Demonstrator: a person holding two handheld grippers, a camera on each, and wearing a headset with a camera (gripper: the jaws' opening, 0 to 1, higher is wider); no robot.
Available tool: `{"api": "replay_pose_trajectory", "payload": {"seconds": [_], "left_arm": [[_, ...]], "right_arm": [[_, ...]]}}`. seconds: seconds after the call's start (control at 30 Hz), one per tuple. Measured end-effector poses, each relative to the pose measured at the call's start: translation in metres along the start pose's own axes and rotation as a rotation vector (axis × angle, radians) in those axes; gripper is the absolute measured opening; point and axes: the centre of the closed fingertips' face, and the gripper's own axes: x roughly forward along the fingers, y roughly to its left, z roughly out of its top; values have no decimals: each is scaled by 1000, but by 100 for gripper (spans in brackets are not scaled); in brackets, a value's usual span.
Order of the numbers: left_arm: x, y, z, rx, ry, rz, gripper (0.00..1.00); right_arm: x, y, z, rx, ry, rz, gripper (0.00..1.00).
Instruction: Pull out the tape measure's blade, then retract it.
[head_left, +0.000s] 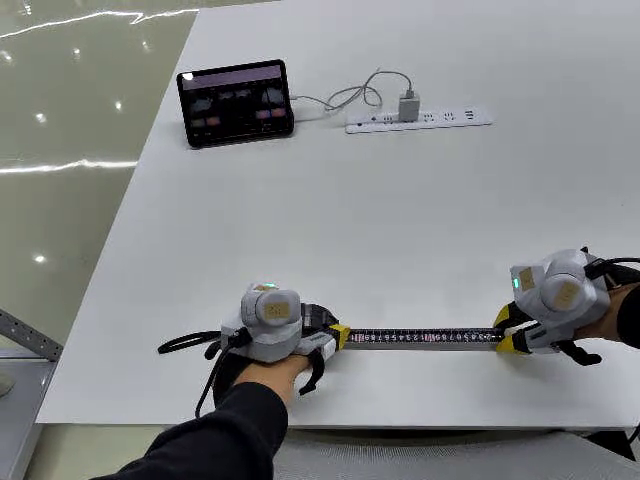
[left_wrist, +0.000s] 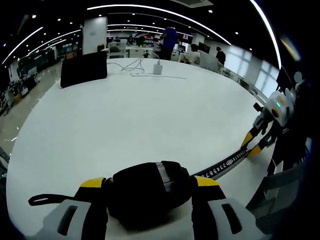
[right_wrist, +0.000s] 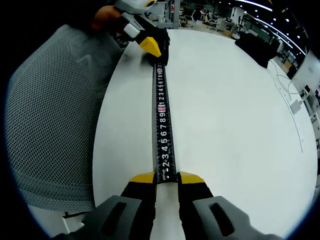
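L gripper (left_wrist: 150, 182) clamps tape measure case (left_wrist: 150, 200) at 7 o'clock of bench (head_left: 400, 220); R gripper (right_wrist: 161, 178) pinches blade (right_wrist: 162, 115) tip at 4 o'clock. Blade likely thin, springy (edges maybe sharp): hold flat near tip.

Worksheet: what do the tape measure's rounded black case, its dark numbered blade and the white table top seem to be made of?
The rounded black case looks like matte plastic or rubber: dull highlights. The dark numbered blade seems thin coated metal: straight, pale printed digits. The white table top may be laminate: smooth, faintly glossy.
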Motion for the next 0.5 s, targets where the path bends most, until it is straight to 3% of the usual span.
{"api": "replay_pose_trajectory", "payload": {"seconds": [0.2,0.37,0.5], "left_arm": [[-1,-1,3,2,-8,12,65],[-2,2,4,-59,-17,8,63],[-2,0,3,-28,-4,26,62]], "right_arm": [[1,-2,-1,27,21,1,12],[3,-5,-4,37,45,5,11],[3,-4,-4,55,19,1,11]]}}
